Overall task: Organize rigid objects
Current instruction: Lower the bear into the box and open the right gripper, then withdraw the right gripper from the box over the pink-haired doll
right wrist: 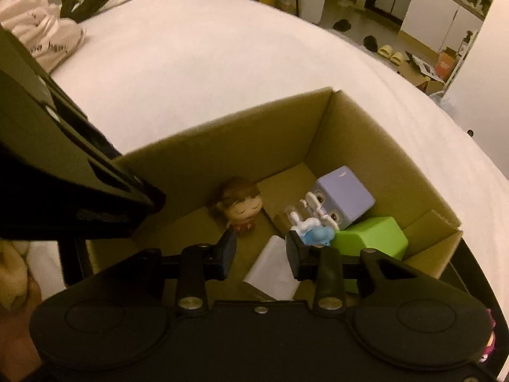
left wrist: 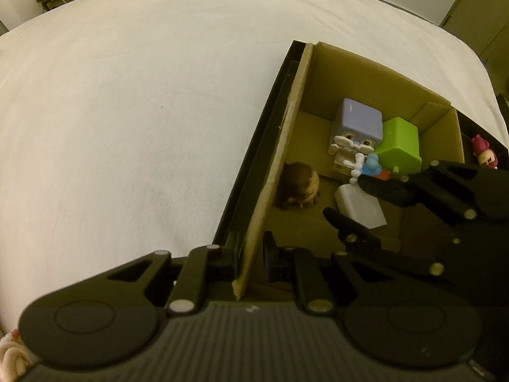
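Two claws work at one cardboard box (right wrist: pixel 222 133) on the white bed (left wrist: pixel 127 111). The left gripper (left wrist: pixel 251 262) is clamped on the box's near wall. The right gripper (right wrist: pixel 261 251) hangs over a white block (right wrist: pixel 273 270) on the box floor, jaws slightly apart and pressing nothing. That block looks light, stiff and smooth, best taken across its flat sides. Only the right wrist view shows the brown-haired figurine's (right wrist: pixel 238 203) face; only the left shows pink figures (left wrist: pixel 485 152) outside the box.
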Action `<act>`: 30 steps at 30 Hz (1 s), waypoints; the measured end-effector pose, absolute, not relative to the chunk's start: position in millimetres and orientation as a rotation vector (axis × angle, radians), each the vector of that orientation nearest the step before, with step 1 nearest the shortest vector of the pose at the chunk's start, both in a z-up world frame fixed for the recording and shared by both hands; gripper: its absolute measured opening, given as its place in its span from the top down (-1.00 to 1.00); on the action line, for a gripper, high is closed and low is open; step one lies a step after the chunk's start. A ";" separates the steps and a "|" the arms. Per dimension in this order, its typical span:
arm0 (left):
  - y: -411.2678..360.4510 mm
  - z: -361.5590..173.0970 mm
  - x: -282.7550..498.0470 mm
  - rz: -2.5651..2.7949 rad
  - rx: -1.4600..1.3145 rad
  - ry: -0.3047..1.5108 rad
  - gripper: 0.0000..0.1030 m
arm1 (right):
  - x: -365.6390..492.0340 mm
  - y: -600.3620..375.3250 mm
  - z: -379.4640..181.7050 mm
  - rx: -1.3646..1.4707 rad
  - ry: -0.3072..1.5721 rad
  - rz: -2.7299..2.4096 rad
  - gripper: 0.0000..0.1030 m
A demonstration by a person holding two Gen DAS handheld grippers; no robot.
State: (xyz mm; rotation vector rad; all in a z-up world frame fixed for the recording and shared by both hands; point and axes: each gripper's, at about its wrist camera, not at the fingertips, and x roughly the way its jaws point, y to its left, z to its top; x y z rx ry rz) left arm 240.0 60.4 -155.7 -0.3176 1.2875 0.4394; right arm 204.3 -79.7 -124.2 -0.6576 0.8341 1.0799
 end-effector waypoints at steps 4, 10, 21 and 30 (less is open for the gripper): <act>59.4 -155.5 240.4 0.441 -0.316 1.288 0.74 | 199.3 -92.0 -113.4 -0.613 0.810 1.080 0.31; 61.6 -154.4 241.7 0.444 -0.326 1.291 0.74 | 203.2 -109.4 -95.5 -0.532 0.769 1.027 0.31; 54.2 -154.3 241.3 0.443 -0.291 1.285 0.74 | 217.8 -172.8 -67.9 -0.265 0.700 0.818 0.02; 52.4 -154.7 241.5 0.445 -0.283 1.285 0.74 | 239.4 -211.5 -78.5 -0.206 0.708 0.699 -0.08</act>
